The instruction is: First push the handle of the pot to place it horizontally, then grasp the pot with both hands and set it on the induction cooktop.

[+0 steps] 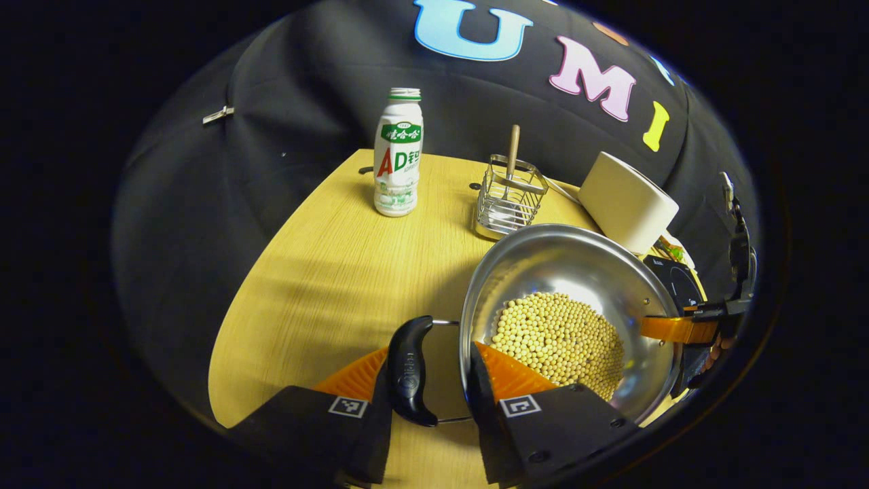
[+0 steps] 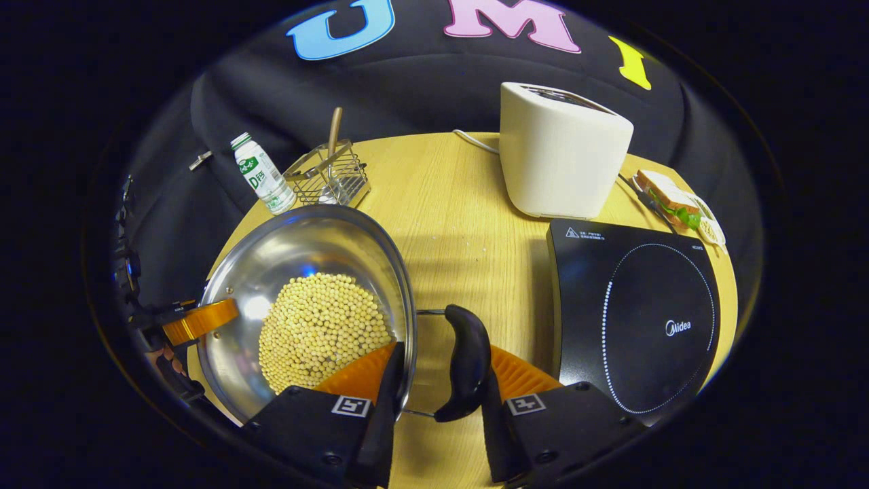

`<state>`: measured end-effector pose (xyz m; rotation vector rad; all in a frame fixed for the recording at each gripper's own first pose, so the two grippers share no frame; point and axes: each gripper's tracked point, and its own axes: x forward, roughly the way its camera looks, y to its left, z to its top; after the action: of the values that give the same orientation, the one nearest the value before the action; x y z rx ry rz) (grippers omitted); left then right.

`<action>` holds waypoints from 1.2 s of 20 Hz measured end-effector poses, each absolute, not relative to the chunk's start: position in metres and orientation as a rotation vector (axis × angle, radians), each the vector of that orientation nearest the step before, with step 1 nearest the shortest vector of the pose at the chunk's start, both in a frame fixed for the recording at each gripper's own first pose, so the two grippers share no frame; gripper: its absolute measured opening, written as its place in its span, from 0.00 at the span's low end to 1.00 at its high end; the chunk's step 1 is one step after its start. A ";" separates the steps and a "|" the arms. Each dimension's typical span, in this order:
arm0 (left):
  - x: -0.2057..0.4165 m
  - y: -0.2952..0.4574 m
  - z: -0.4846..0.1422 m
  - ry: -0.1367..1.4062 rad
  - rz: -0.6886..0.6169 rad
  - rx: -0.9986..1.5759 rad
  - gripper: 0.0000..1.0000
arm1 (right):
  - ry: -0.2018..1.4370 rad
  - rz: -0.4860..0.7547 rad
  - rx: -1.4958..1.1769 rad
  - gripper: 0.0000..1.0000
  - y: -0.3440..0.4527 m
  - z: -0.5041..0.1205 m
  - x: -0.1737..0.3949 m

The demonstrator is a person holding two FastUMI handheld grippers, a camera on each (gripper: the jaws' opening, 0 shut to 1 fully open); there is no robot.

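A steel pot [image 1: 557,261] with soybeans [image 1: 560,336] in it sits on the wooden table. In the left gripper view my left gripper [image 1: 431,353] is shut on the pot's black side handle [image 1: 409,370]. One finger is outside the handle and the other inside the pot wall. A finger of the right gripper [image 1: 672,329] reaches over the far rim. In the right gripper view my right gripper [image 2: 445,350] is shut the same way on the opposite handle [image 2: 465,363] of the pot [image 2: 305,241]. The black induction cooktop [image 2: 638,319] lies just right of it.
A white toaster [image 2: 560,153] stands behind the cooktop, with a sandwich [image 2: 672,200] on a plate at the table's right edge. A white bottle [image 1: 398,163] and a wire rack [image 1: 509,197] holding a wooden-handled utensil stand at the back.
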<state>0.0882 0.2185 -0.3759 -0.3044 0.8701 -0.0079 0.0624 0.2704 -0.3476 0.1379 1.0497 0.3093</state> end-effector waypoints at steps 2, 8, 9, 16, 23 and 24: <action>0.083 0.220 -0.368 0.863 0.002 -0.294 0.53 | 1.040 0.322 0.133 0.57 0.270 -0.342 0.062; 0.077 0.209 -0.327 0.844 0.012 -0.268 0.54 | 1.013 0.335 0.142 0.57 0.253 -0.307 0.060; 0.077 0.203 -0.318 0.837 0.011 -0.266 0.54 | 1.007 0.331 0.146 0.57 0.245 -0.300 0.061; 0.081 0.139 -0.261 0.788 -0.017 -0.255 0.54 | 0.957 0.260 0.200 0.57 0.166 -0.258 0.065; 0.102 0.037 -0.244 0.825 -0.118 -0.264 0.54 | 0.949 0.137 0.234 0.57 0.060 -0.252 0.066; 0.107 0.024 -0.243 0.827 -0.131 -0.262 0.54 | 0.946 0.116 0.243 0.57 0.044 -0.255 0.068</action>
<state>0.1067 0.0241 -0.2434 -0.2619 0.8273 -0.1315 0.0677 0.0443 -0.2545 0.2432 0.9465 0.1157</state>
